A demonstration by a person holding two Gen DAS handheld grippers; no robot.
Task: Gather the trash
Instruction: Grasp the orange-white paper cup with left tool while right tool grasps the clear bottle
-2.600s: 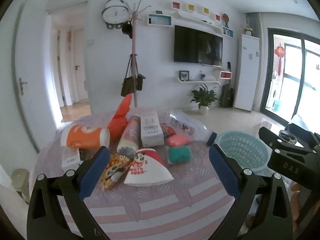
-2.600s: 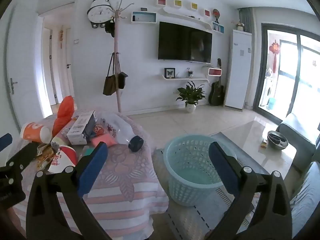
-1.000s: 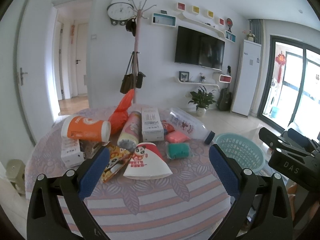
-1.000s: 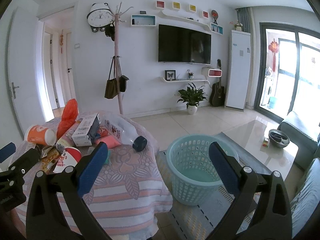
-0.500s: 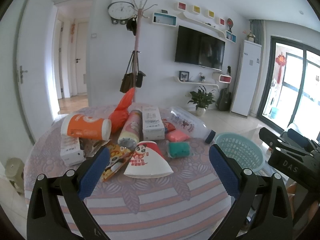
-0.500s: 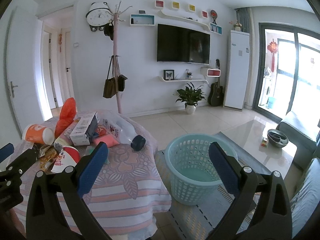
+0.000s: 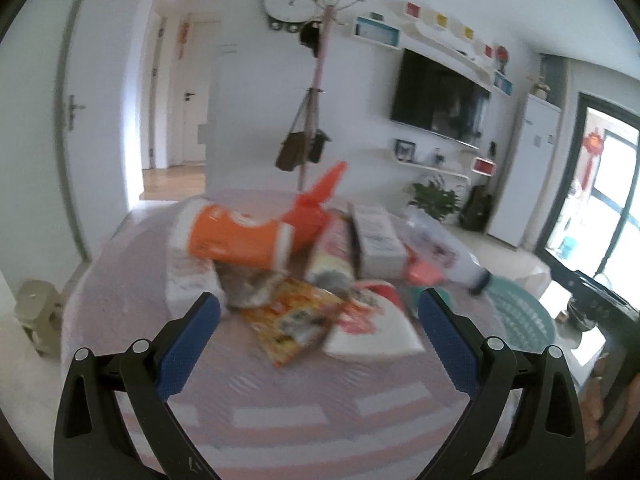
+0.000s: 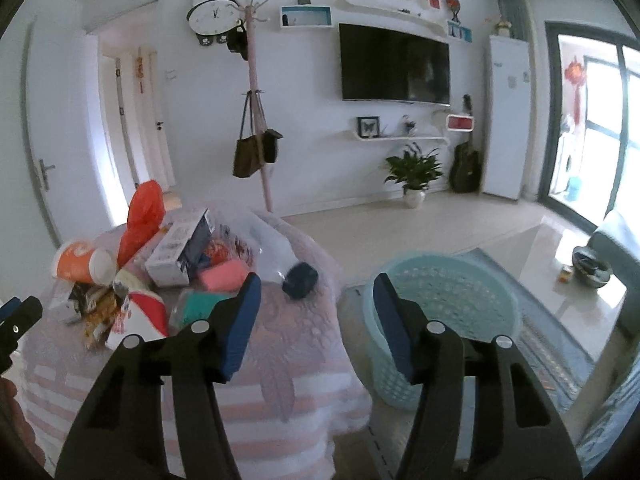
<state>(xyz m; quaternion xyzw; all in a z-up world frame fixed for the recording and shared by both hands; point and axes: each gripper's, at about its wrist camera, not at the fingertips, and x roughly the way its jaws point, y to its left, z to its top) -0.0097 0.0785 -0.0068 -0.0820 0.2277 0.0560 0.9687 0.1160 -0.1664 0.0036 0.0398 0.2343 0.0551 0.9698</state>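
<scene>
A pile of trash lies on a round table with a pink striped cloth (image 7: 280, 392): an orange paper cup (image 7: 236, 238), a yellow snack wrapper (image 7: 294, 318), a white and red paper cone (image 7: 372, 330), a white box (image 7: 376, 236), a clear plastic bottle (image 7: 436, 246) and an orange bag (image 7: 316, 204). My left gripper (image 7: 318, 312) is open and empty, low over the table just short of the wrapper. My right gripper (image 8: 316, 306) is open and empty, above the table's right edge. A light blue basket (image 8: 444, 304) stands on the floor right of the table.
A coat rack with bags (image 8: 256, 120) stands behind the table. A glass coffee table (image 8: 576, 280) and a grey sofa (image 8: 616, 240) are at the right. A pale stool (image 7: 36, 312) sits on the floor left of the table.
My left gripper has moved forward and left toward the trash pile; the view is blurred with motion. My right gripper's jaws have narrowed but stay open, and it has shifted left toward the table.
</scene>
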